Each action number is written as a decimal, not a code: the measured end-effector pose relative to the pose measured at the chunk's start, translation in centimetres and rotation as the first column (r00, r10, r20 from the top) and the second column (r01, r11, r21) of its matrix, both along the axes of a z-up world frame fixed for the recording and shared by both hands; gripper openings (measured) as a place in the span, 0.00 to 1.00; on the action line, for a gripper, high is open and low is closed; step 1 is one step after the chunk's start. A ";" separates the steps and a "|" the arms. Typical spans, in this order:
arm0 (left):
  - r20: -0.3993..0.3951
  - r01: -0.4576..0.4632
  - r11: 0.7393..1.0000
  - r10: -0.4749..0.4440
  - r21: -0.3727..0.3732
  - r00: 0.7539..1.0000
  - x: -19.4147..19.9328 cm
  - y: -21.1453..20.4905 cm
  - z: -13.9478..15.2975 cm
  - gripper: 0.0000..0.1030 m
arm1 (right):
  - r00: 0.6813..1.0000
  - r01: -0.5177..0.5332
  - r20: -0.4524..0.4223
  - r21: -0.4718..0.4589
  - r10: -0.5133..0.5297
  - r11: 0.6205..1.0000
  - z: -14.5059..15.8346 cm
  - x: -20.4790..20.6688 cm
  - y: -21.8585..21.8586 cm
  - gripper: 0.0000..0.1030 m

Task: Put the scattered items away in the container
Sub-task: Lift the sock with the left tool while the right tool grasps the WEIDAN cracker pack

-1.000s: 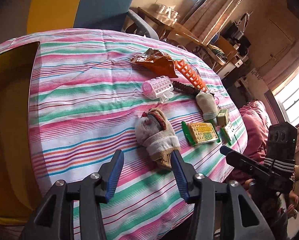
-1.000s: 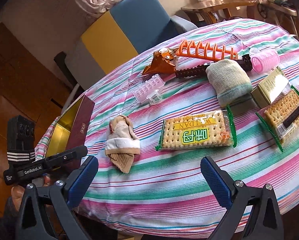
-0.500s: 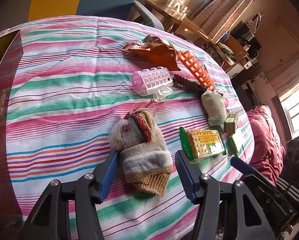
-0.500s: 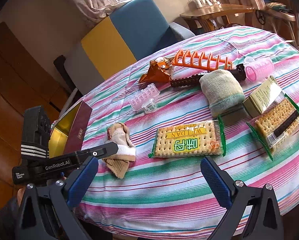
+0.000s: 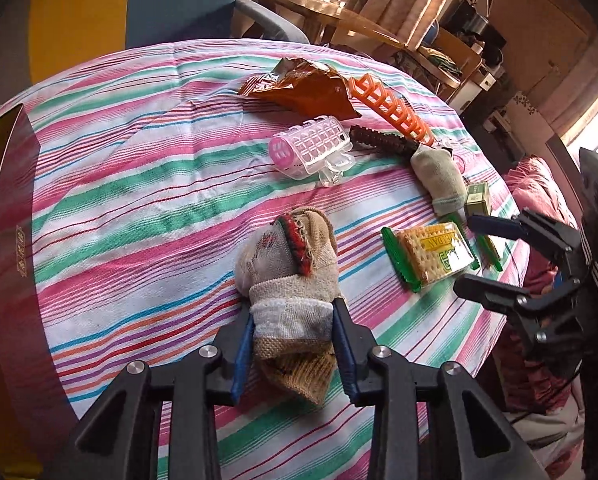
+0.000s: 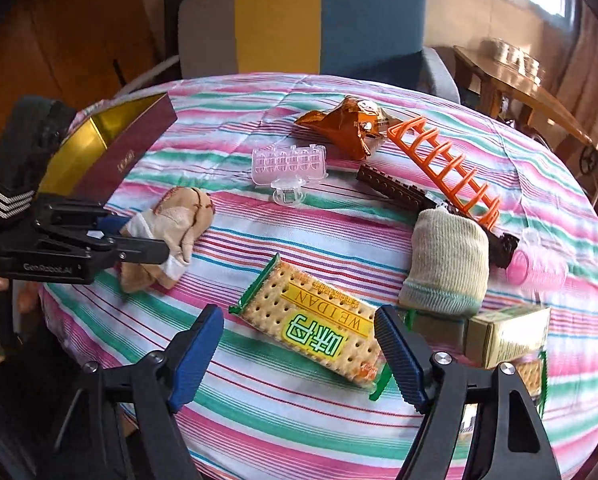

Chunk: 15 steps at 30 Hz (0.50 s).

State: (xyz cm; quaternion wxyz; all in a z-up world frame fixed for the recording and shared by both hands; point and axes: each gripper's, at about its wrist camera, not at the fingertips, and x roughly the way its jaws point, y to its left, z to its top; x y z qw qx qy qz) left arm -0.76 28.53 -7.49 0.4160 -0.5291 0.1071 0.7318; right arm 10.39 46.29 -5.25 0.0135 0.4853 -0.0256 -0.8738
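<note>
The left gripper has just been closing and now pinches the white band of the rolled sock, whose bundled end points away toward twelve o'clock on the striped tablecloth. The right gripper has also been closing, yet its blue pads stand apart, touching nothing; the cracker packet lies between them, stretching toward eleven o'clock. The maroon box with its gold lining sits at ten o'clock from the right gripper, well apart.

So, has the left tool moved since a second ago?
Yes. The left tool advanced along the striped cloth to the beige sock, closing on it.
</note>
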 end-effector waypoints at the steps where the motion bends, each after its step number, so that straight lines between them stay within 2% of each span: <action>1: 0.001 0.007 1.000 -0.007 -0.004 1.000 0.0 -0.3 0.0 0.35 | 0.999 -0.027 0.019 0.022 0.027 0.999 -0.2 -0.3 0.0 0.76; 6: 0.002 0.046 0.998 -0.046 -0.035 0.999 0.5 -1.4 -0.1 0.35 | 0.985 -0.136 0.119 0.064 0.128 0.989 -1.6 -1.8 -0.1 0.75; 8: -0.002 0.051 0.998 -0.051 -0.043 0.999 0.6 -1.8 -0.3 0.35 | 0.980 -0.158 0.135 0.086 0.146 0.984 -2.1 -2.3 0.0 0.77; 12: -0.007 0.043 0.998 -0.043 -0.042 0.999 0.7 -2.3 -0.4 0.36 | 0.972 -0.152 0.196 0.100 0.130 0.983 -3.1 -3.3 0.8 0.76; 14: -0.020 0.037 0.998 -0.038 -0.043 0.999 0.9 -2.4 -0.4 0.40 | 0.972 -0.127 0.212 0.100 0.104 0.987 -3.5 -3.5 1.0 0.76; 15: -0.031 0.032 0.998 -0.034 -0.045 0.999 1.0 -2.4 -0.4 0.41 | 0.974 -0.110 0.207 0.098 0.088 0.989 -3.4 -3.3 1.0 0.71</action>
